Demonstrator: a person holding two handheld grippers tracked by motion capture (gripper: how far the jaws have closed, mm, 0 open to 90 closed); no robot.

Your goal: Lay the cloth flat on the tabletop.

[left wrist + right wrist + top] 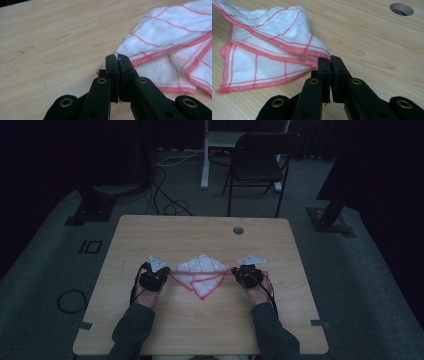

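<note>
A white cloth point(200, 272) with red grid lines and a red stitched hem lies folded on the wooden table point(200, 330), stretched between both grippers. My left gripper point(166, 271) pinches the cloth's left corner; in the left gripper view its jaws point(117, 58) are shut on the hem, with the cloth point(175, 37) spreading to the right. On the other side my right gripper point(235, 271) grips the right corner. Its own view has the jaws point(329, 61) closed on the layered hem and the cloth point(269, 35) fanning out to the left.
A round cable hole point(238, 230) sits in the table near its far edge, also seen as the hole point(401, 9). Beyond the table stand a black folding chair point(260, 162) and a white desk leg point(205, 155). Cables point(165, 200) trail over the dark floor.
</note>
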